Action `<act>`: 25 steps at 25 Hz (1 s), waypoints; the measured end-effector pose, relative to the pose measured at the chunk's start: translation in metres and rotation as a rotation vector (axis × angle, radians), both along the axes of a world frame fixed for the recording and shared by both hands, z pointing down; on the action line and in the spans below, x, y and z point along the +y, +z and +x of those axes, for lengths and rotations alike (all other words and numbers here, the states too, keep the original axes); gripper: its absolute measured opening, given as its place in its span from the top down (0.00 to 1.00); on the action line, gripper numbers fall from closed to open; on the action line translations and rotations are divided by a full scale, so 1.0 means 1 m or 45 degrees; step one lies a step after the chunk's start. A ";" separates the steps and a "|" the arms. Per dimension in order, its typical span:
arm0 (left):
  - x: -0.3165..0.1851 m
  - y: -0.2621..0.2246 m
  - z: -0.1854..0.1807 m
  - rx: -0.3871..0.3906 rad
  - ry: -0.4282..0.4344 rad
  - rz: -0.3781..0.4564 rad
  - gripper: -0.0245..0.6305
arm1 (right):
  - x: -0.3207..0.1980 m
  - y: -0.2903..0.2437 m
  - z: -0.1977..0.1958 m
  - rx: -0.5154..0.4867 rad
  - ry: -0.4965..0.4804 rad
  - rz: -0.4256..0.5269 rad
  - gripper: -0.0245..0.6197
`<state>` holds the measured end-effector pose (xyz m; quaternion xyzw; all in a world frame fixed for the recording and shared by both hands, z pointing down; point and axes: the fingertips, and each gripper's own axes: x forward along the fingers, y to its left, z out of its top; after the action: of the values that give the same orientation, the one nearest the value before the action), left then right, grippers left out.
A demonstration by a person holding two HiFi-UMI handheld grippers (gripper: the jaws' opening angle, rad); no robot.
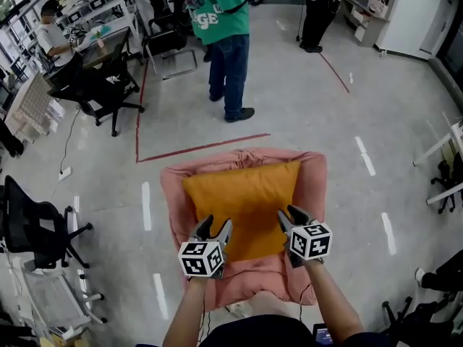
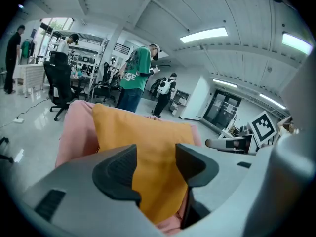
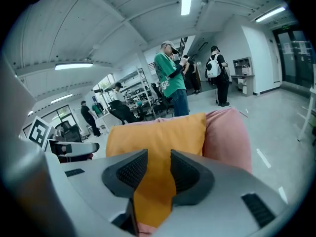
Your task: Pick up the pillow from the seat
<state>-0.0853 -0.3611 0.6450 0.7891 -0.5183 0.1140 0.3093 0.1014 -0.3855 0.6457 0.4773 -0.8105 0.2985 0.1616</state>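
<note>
An orange pillow (image 1: 246, 201) lies on a pink cushioned seat (image 1: 173, 194) just in front of me. My left gripper (image 1: 215, 224) hovers over the pillow's near left part, and my right gripper (image 1: 291, 214) over its near right part. In the left gripper view the jaws (image 2: 155, 157) stand apart, with the pillow (image 2: 138, 137) and the seat (image 2: 76, 127) showing through the gap. In the right gripper view the gripper (image 3: 159, 164) has a narrower gap, filled by the pillow (image 3: 158, 137) beyond, with the seat (image 3: 227, 132) to the right. Neither pair of pads visibly presses on the fabric.
A person in a green shirt (image 1: 221, 35) stands beyond the seat, past a red tape line (image 1: 202, 147) on the floor. Black office chairs stand at the left (image 1: 101, 85) (image 1: 36, 230). Another person with a backpack (image 1: 315, 6) is at the far back.
</note>
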 end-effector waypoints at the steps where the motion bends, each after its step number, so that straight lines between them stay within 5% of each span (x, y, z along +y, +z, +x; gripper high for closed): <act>1: -0.002 0.002 0.000 -0.003 0.003 -0.004 0.60 | -0.002 0.002 0.000 0.003 -0.005 -0.004 0.74; 8: -0.013 0.015 -0.008 -0.027 -0.024 -0.029 0.50 | -0.014 0.014 -0.001 0.011 -0.015 -0.027 0.59; 25: -0.033 0.044 -0.029 -0.066 -0.108 -0.082 0.32 | -0.035 0.039 0.005 0.064 0.018 -0.070 0.45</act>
<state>-0.1147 -0.3939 0.6887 0.7529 -0.5552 0.1376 0.3254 0.1064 -0.4203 0.6847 0.4856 -0.7944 0.3096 0.1927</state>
